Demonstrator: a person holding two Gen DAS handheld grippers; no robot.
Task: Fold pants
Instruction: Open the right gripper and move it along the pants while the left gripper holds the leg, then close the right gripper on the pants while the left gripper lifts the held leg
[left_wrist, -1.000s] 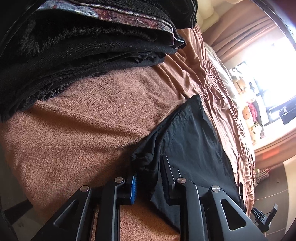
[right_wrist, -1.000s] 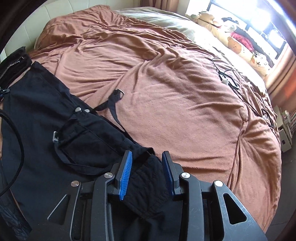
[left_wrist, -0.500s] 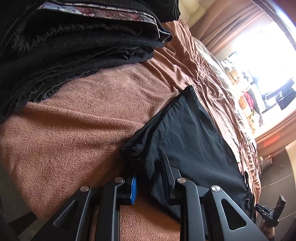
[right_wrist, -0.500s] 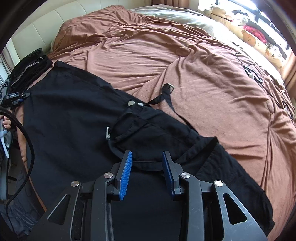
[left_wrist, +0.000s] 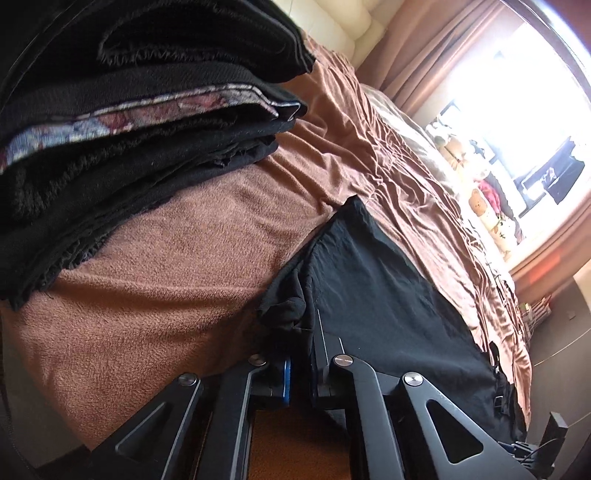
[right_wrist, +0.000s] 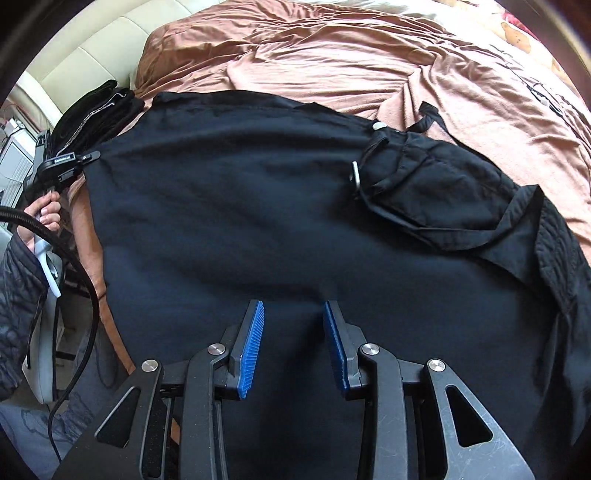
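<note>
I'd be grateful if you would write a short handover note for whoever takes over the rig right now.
Left gripper: shut on the bunched corner of the black pants, near the stack of folded clothes.
Right gripper: open, holding nothing, poised over the middle of the pants.
Pants: spread mostly flat across the brown bedspread, cargo pocket and straps on the far side.
Done: pants laid out, one corner gripped.
Left: take hold with the right gripper, make every fold, probably add them to the stack.

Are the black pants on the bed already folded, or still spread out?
Spread out. The black pants lie flat across the brown blanket, pocket side up, with no fold visible.
</note>
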